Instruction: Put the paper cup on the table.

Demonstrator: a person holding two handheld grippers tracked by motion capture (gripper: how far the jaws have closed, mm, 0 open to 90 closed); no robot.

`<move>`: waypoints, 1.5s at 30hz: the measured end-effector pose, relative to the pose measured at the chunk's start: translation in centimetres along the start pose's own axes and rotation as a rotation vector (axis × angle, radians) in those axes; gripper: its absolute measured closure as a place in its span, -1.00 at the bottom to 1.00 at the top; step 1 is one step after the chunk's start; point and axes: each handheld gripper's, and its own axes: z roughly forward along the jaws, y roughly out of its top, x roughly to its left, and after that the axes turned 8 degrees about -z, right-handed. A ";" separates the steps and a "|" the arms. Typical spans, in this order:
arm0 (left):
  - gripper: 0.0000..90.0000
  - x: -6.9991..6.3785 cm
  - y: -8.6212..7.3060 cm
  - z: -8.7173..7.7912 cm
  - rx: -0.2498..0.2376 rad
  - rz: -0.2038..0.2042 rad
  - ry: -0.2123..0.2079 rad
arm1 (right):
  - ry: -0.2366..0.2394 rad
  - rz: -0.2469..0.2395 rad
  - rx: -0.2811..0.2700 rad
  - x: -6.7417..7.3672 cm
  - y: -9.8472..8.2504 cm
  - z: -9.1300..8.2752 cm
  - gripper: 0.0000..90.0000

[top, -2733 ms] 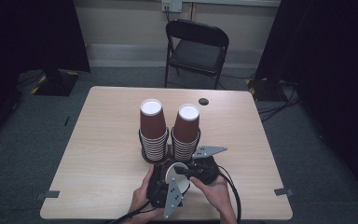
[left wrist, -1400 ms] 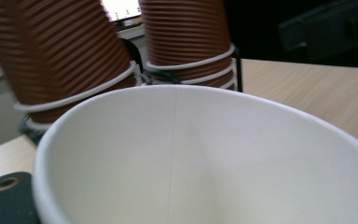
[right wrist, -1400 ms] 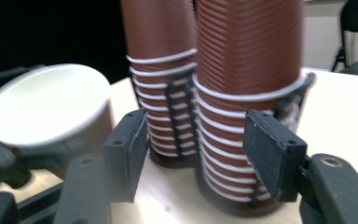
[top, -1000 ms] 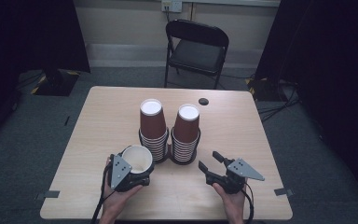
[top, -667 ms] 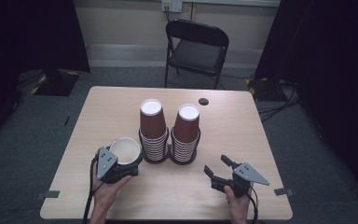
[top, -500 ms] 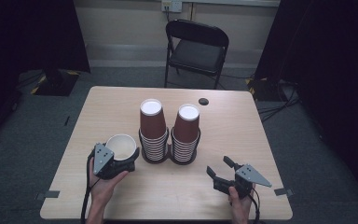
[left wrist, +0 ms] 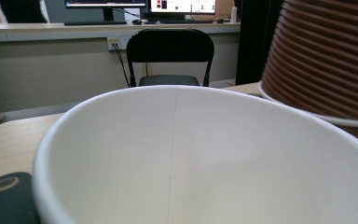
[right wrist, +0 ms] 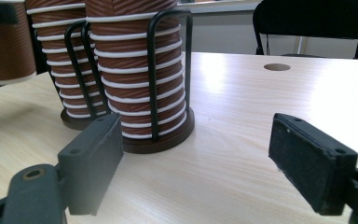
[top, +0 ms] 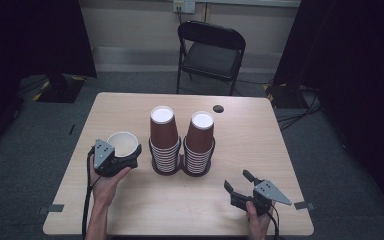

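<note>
A brown paper cup (top: 122,142) with a white inside (left wrist: 191,154) stands mouth up, left of the stacks, and my left gripper (top: 128,156) is shut on its wall near the rim. Two stacks of upside-down brown cups, the left stack (top: 163,140) and the right stack (top: 200,142), sit in black wire holders at the table's middle. My right gripper (top: 236,180) hovers low near the front right, pointing at the nearer stack (right wrist: 130,70). Its jaws have just been opening and nothing is between its pads (right wrist: 95,158).
The wooden table (top: 260,150) has a small round hole (top: 218,108) at the back right. A black folding chair (top: 210,50) stands behind the table. Dark curtains hang at both sides.
My left hand carried the cup leftward, away from the stacks. My right gripper slid toward the front right corner, sank a little, and its jaws spread wider.
</note>
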 end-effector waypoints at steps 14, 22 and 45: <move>-0.83 2.6 -0.1 3.4 0.014 -0.004 0.040 | -0.006 -0.015 -0.016 0.2 -0.4 0.1 -0.67; -0.85 3.1 -0.7 5.1 0.052 -0.003 0.035 | -0.003 -0.022 -0.011 0.2 -0.4 0.2 -0.67; -0.84 3.5 -2.9 6.1 0.191 0.006 0.069 | 0.004 -0.020 -0.017 0.2 -0.4 0.1 -0.67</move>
